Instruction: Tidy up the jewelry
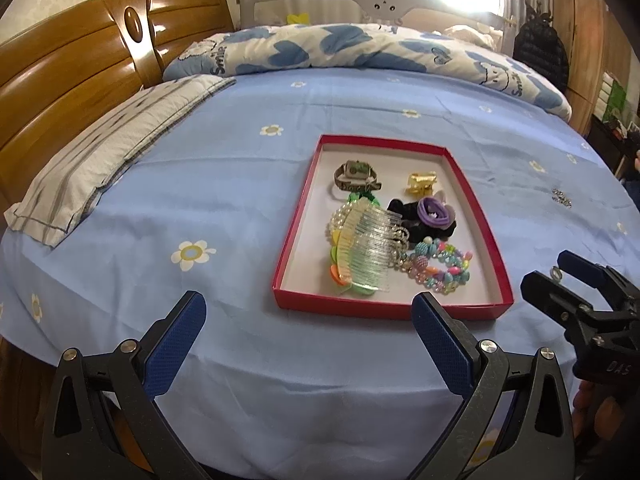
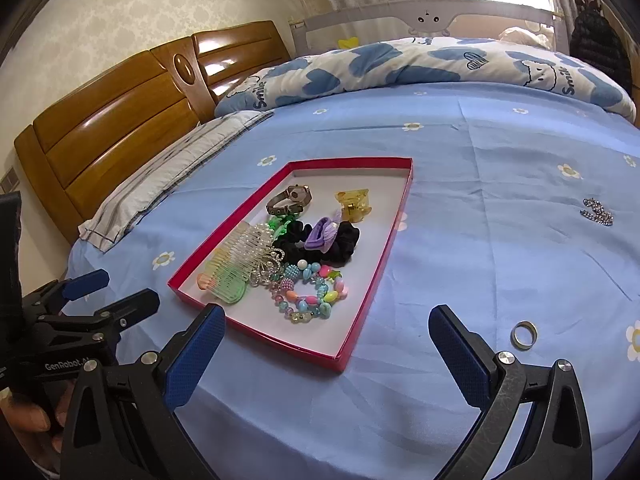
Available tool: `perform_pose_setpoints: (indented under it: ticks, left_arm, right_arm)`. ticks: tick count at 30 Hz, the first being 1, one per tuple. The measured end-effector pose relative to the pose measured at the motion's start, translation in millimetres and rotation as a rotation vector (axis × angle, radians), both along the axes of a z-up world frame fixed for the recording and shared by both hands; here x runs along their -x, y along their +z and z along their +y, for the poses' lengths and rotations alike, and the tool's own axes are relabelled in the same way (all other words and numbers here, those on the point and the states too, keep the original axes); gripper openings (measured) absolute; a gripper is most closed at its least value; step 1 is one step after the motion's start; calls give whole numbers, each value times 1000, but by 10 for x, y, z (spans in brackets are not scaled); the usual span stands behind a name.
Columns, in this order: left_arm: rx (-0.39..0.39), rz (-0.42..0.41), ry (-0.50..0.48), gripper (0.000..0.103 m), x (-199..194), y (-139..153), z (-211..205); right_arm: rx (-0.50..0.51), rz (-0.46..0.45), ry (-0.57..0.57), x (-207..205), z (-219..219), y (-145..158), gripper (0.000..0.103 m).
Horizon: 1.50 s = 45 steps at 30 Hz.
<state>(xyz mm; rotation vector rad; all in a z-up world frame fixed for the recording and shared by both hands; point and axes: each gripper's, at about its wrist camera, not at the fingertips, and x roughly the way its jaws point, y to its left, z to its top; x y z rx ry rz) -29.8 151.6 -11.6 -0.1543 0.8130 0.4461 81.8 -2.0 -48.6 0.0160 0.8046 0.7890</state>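
Both grippers' jaws gape empty; red tray (image 2: 376, 276) lies lengthwise away, ring (image 2: 524, 335) flat beside it.

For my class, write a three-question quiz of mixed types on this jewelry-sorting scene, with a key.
1. True or false: the ring lies inside the red tray.
2. Multiple choice: which item lies on the bedsheet outside the tray? A) wristwatch B) rhinestone piece C) yellow claw clip
3. Fill in: the right gripper and left gripper are both ____.

Key: 1 false; 2 B; 3 open.
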Motion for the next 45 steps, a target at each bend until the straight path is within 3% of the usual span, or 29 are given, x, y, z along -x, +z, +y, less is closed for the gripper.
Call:
perform_pose_setpoints:
  ticks: [6, 45]
  left_arm:
    - [1, -34, -13, 103, 22, 50, -8]
    - [17, -22, -46, 103, 0, 28, -83]
  right_arm:
    - [-1, -9, -5, 9, -21, 17, 103]
    - [1, -7, -13, 20, -69, 48, 103]
